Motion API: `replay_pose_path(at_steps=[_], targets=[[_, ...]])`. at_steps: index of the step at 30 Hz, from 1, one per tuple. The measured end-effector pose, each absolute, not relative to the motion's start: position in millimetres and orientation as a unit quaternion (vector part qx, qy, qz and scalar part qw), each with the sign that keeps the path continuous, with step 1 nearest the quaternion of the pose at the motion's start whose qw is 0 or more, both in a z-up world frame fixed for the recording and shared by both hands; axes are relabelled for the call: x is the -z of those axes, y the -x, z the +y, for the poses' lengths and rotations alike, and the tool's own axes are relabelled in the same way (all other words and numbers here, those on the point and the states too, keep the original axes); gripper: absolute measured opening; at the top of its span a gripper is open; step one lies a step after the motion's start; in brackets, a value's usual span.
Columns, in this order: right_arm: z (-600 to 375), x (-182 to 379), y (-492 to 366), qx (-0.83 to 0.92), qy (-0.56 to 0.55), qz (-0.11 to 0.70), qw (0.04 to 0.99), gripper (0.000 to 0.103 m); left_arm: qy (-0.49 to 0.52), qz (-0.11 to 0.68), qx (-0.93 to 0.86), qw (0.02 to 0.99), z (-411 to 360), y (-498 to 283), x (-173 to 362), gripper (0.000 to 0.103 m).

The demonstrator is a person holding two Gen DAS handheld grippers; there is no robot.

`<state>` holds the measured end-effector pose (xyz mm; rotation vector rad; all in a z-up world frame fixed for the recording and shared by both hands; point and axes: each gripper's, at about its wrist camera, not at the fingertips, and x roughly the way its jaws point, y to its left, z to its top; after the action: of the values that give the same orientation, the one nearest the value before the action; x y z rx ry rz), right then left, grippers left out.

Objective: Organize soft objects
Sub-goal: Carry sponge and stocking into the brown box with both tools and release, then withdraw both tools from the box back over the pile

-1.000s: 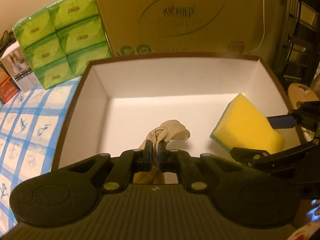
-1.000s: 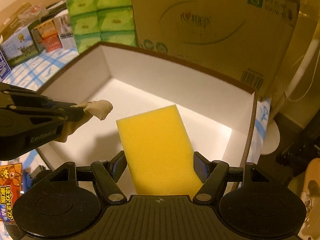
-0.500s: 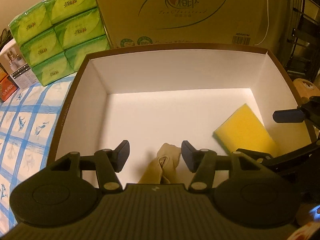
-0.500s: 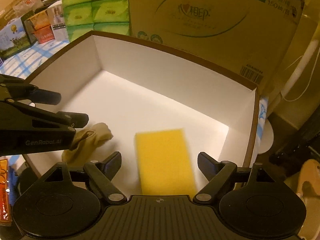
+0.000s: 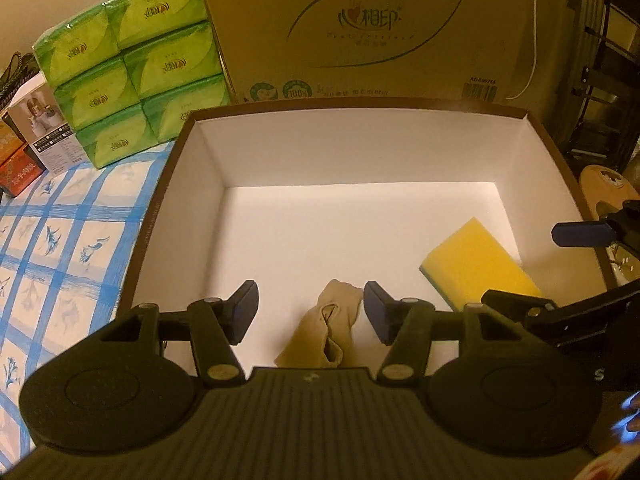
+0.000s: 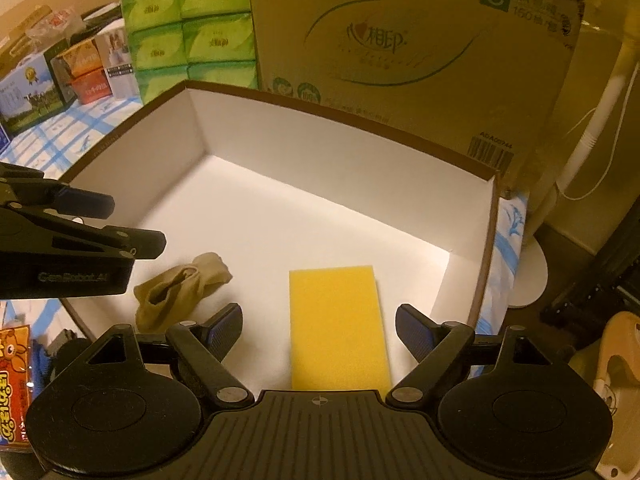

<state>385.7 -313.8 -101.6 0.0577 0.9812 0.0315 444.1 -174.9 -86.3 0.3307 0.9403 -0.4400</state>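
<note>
The left tongs (image 5: 310, 306) are spread wide with nothing between their pads, held over the near edge of a white-lined box (image 5: 356, 148) with a brown rim. Just ahead of them, a crumpled beige sock (image 5: 328, 328) lies on the box floor in the gap between the two pads, touching neither. In that view a yellow sponge (image 5: 478, 264) rests flat on the box floor at about 2 o'clock from the sock, well apart from it and close to the box's right wall.

The right tongs (image 6: 318, 330) are likewise spread and grip nothing. The yellow sponge (image 6: 338, 320) lies lengthwise between their fingers without touching either one. From this side the sock (image 6: 176, 286) sits at 9 o'clock of the sponge, under the tip of the left tongs (image 6: 120, 220), which reach in from the left edge.

Beyond the box at 12 o'clock stands a large cardboard carton (image 5: 376, 28). At 10 o'clock a stack of green tissue packs (image 5: 132, 68) sits on the desk, which wears a blue-checked cloth (image 5: 60, 248).
</note>
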Motion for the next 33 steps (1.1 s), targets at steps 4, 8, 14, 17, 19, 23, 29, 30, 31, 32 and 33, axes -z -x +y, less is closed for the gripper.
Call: replay_pose_path(at_steps=[4, 8, 14, 17, 19, 23, 29, 30, 31, 32, 33], targets=[[-317.5, 91.1, -373.5, -0.019, -0.035, 0.454, 0.890, 0.083, -0.147, 0.441, 0.212, 0.860, -167.7, -433.0, 74.1, 0.058], [-321.4, 78.8, -357.7, -0.017, -0.046, 0.435, 0.899, 0.083, -0.131, 0.434, 0.216, 0.865, -158.0, -417.2, 60.3, 0.060], [-319.7, 58.1, -327.8, -0.026, -0.059, 0.408, 0.911, 0.083, -0.115, 0.417, 0.219, 0.875, -144.1, -385.3, 38.7, 0.067], [-316.0, 48.8, -312.8, -0.033, -0.065, 0.401, 0.913, 0.083, -0.110, 0.408, 0.220, 0.879, -137.5, -366.7, 30.3, 0.069], [-312.3, 42.3, -302.5, -0.040, -0.067, 0.394, 0.916, 0.083, -0.108, 0.405, 0.220, 0.881, -133.6, -354.1, 25.5, 0.070], [-302.3, 32.4, -279.8, -0.057, -0.076, 0.383, 0.919, 0.083, -0.094, 0.395, 0.220, 0.887, -122.8, -326.3, 18.5, 0.073], [-285.8, 25.6, -247.8, -0.076, -0.076, 0.377, 0.920, 0.083, -0.073, 0.398, 0.198, 0.893, -101.3, -289.4, 12.8, 0.073], [-284.0, 24.9, -242.6, -0.079, -0.077, 0.376, 0.920, 0.083, -0.068, 0.401, 0.193, 0.893, -96.4, -282.7, 11.9, 0.073], [-282.0, 24.1, -237.7, -0.082, -0.078, 0.375, 0.920, 0.083, -0.065, 0.402, 0.190, 0.894, -92.4, -277.9, 10.4, 0.073], [-279.1, 23.2, -232.1, -0.086, -0.080, 0.374, 0.920, 0.083, -0.062, 0.399, 0.187, 0.895, -88.1, -270.6, 8.6, 0.073], [-278.1, 23.2, -228.4, -0.089, -0.081, 0.375, 0.919, 0.083, -0.062, 0.397, 0.184, 0.897, -83.7, -263.4, 7.2, 0.073]])
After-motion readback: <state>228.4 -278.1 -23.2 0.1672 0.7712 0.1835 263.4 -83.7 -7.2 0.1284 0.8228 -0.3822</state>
